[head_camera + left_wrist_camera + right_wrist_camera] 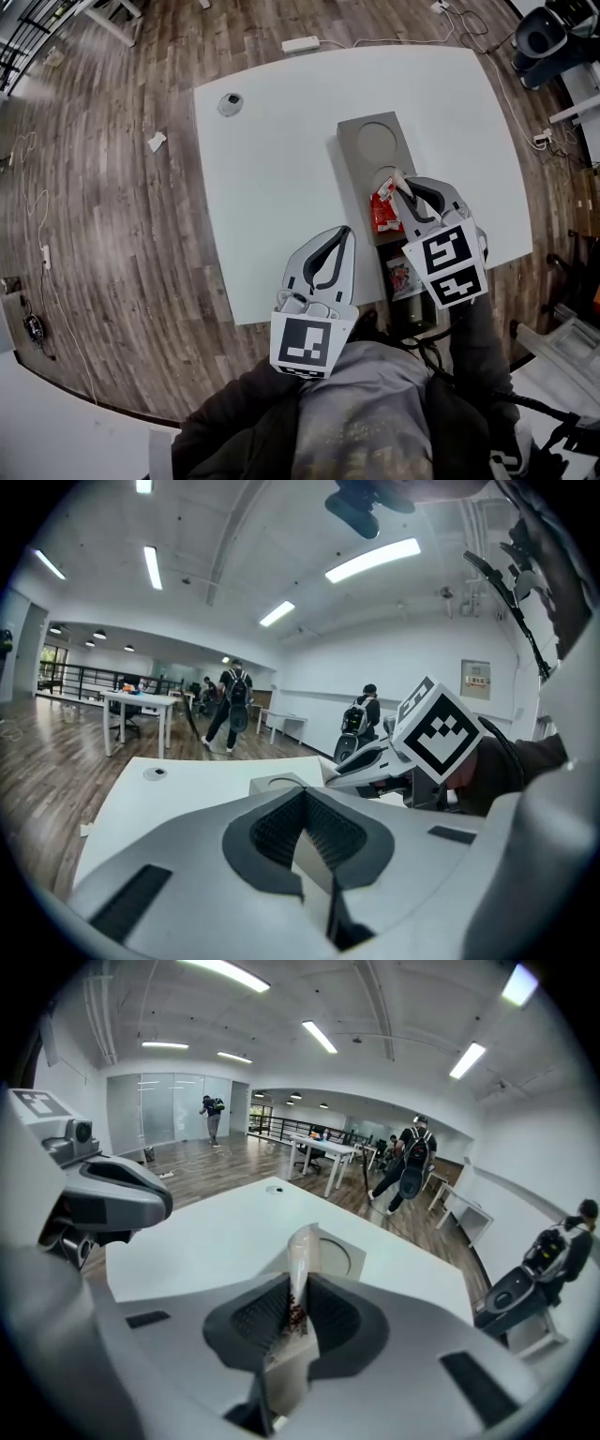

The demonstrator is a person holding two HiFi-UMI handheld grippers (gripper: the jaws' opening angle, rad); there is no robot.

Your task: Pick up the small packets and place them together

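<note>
Floor (112,234) under you is wood plank, and you're at a big white table (272,178) in an open office room, with strip lights overhead, other desks further off and a few people with backpacks in the distance. On the table there's one long gray tray (358,178) with a round recess at its far end. It runs back to the near edge on your right side. There's also one round cable port (231,103) near the far left corner. Your right gripper (405,190) is clamped on a red packet (384,214). The jaws are only a sliver apart, with the packet pinched edge-on between the pads and its top sticking out past the tips, over the middle of the tray. Your left gripper (343,234) is clenched fully shut with nothing in it, over the near part of the table just left of the tray. Count-wise I can see two packets: the red one in your grip and a second packet (403,277) lying flat on the near end of the tray, close to the table edge. Then two grippers, one tray, one table.
</note>
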